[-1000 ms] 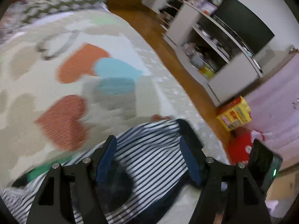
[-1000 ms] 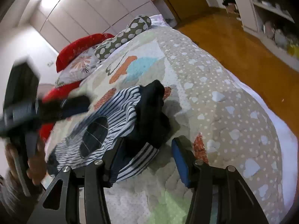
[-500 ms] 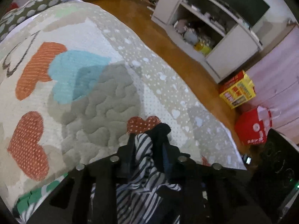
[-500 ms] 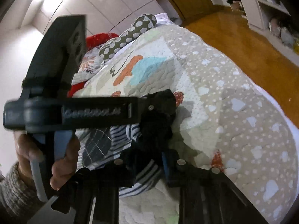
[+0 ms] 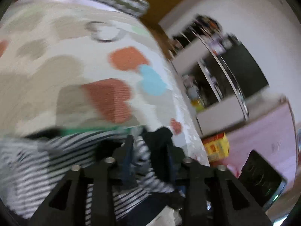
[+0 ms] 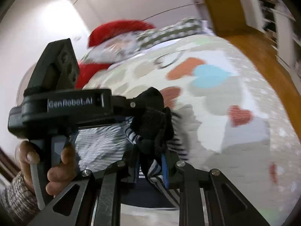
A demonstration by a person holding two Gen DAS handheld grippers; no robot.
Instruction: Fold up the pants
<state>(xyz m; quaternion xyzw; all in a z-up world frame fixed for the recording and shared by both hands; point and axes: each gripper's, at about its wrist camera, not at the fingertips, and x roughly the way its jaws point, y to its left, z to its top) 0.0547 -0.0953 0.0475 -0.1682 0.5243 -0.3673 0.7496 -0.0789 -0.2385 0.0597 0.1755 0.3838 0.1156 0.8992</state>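
Legible text: one item. The marking "GenRobot.AI" appears in light letters on the black side of the left gripper (image 6: 150, 113) body, seen in the right wrist view, above the handle held by the hand (image 6: 47, 169).

The yellow box (image 5: 216, 148) in the left wrist view carries red print; it is too blurred to read.

No other text, number or sign can be read in either view.

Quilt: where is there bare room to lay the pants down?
Free: the quilt beyond the pants, out to the pillows, and rightward to its floor-side edge. Crowded: the near end, where left gripper and right gripper clamp the bunched fabric.
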